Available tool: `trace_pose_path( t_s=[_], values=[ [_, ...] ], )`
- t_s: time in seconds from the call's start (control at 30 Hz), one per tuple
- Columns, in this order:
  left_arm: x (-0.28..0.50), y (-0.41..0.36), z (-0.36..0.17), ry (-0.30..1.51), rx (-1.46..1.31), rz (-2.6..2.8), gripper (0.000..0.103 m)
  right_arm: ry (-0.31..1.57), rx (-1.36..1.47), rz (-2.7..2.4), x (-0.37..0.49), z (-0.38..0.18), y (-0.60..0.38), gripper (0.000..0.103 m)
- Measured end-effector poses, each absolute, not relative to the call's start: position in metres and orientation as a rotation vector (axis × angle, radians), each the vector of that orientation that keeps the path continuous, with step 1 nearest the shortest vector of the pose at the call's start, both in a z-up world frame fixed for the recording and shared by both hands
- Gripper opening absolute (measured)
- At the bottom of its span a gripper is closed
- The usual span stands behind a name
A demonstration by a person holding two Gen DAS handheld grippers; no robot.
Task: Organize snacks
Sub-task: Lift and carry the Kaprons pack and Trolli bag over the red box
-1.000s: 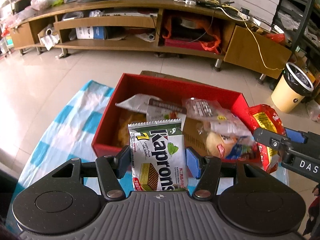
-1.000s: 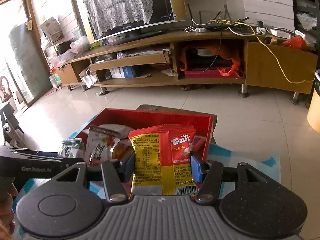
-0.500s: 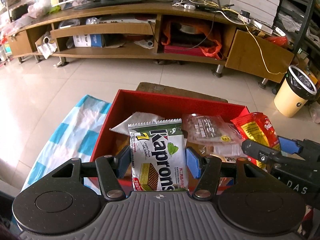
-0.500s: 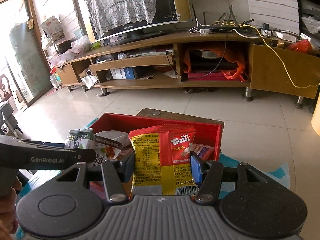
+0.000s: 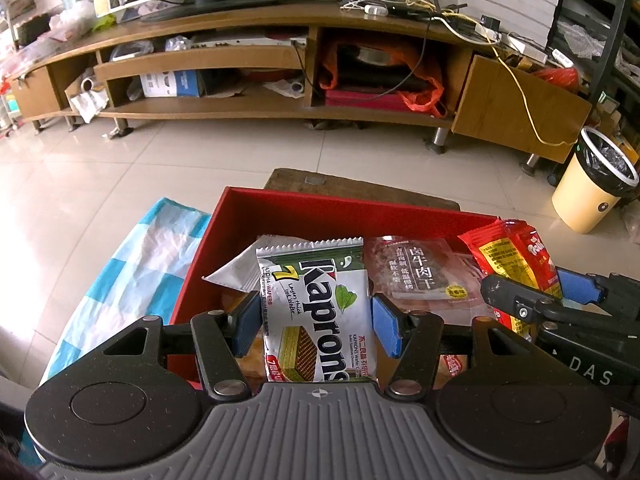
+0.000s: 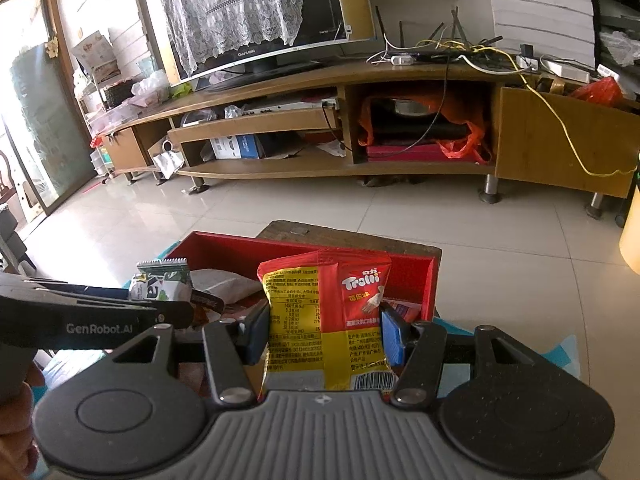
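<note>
My left gripper (image 5: 316,322) is shut on a green and white Kaprons wafer packet (image 5: 318,312), held upright over the near part of the red box (image 5: 320,210). My right gripper (image 6: 324,330) is shut on a red and yellow Trolli gummy packet (image 6: 326,312), also over the red box (image 6: 280,246), at its right side. The Trolli packet (image 5: 508,252) and right gripper show at the right of the left wrist view. The wafer packet (image 6: 162,286) shows at the left of the right wrist view. Other snack packets lie in the box, among them a clear beef jerky pack (image 5: 420,276).
The box sits on a blue and white checked cloth (image 5: 136,272) over a low wooden table (image 5: 360,188). Tiled floor lies beyond, then a long wooden TV cabinet (image 5: 280,60). A cream waste bin (image 5: 592,184) stands at the right.
Both grippers have moved forward and lower over the red box, each still holding its packet. The box looks nearer and the view has tilted up toward the cabinet.
</note>
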State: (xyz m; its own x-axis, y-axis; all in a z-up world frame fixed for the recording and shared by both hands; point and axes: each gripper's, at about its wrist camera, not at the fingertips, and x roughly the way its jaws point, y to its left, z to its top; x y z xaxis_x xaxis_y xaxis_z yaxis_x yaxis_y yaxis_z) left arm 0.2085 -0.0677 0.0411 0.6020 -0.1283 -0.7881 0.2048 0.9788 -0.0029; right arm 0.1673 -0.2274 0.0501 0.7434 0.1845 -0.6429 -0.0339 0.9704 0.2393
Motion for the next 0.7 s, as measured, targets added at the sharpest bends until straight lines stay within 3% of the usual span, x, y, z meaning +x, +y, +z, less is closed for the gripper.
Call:
trace_pose_path(
  t_s=[0.7],
  values=[
    [0.216,-0.077,0.033,0.898,0.119,-0.196,0.066,0.736,0.199,0.124,0.185,0.038,-0.225,0.054]
  ],
)
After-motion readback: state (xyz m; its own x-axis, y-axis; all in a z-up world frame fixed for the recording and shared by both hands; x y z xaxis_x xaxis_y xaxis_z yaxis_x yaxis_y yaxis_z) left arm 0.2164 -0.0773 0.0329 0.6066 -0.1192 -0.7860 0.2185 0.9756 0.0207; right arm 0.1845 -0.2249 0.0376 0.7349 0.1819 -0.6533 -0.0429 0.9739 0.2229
